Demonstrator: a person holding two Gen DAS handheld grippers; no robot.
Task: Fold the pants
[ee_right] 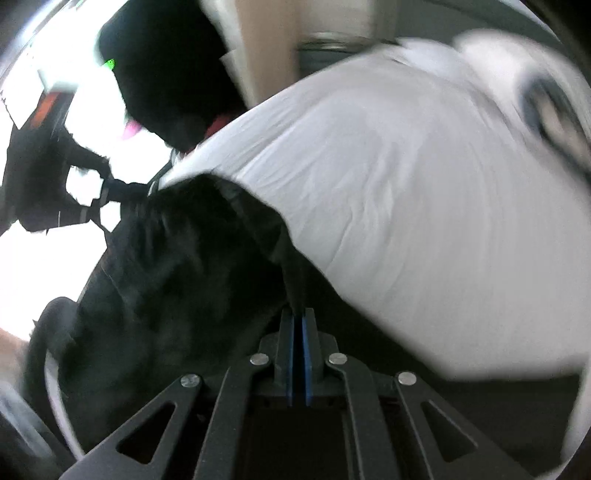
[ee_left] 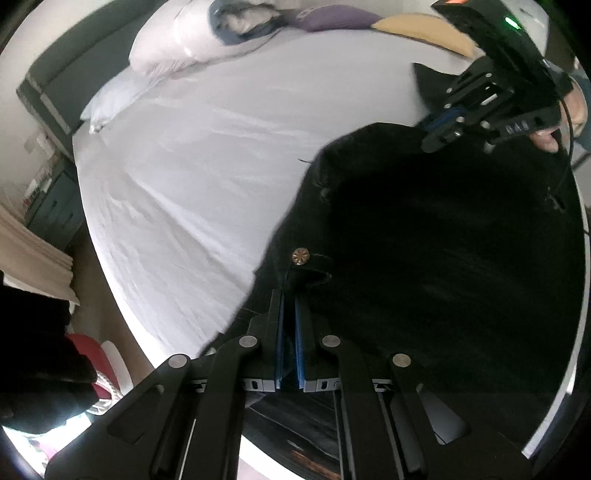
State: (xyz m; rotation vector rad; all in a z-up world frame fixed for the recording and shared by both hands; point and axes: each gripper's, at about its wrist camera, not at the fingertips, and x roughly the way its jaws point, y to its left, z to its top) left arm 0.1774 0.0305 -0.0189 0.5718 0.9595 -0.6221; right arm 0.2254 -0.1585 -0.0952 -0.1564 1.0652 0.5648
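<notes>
Through my left wrist camera, my left gripper (ee_left: 289,295) has its blue-padded jaws clamped together on the edge of the black fabric pants (ee_left: 424,240), right beside the round brass-coloured waist button (ee_left: 299,256). The pants spread dark across the right half of the view, lying over the white-sheeted bed (ee_left: 192,177). My right gripper (ee_left: 439,127) shows at the upper right, pinching another part of the same pants, with my hand (ee_left: 554,129) behind it. Pale pillows (ee_left: 166,48) and a purple cushion (ee_left: 332,18) sit at the far end of the bed.

Through my right wrist camera, which is blurred, my right gripper (ee_right: 297,314) is pressed shut on a narrow fold of the black pants (ee_right: 177,266), which hang down to the left of it. The white bed sheet (ee_right: 424,184) fills the right side. My left gripper (ee_right: 48,173) appears as a dark shape at the left edge; whether it holds anything I cannot tell from here.
</notes>
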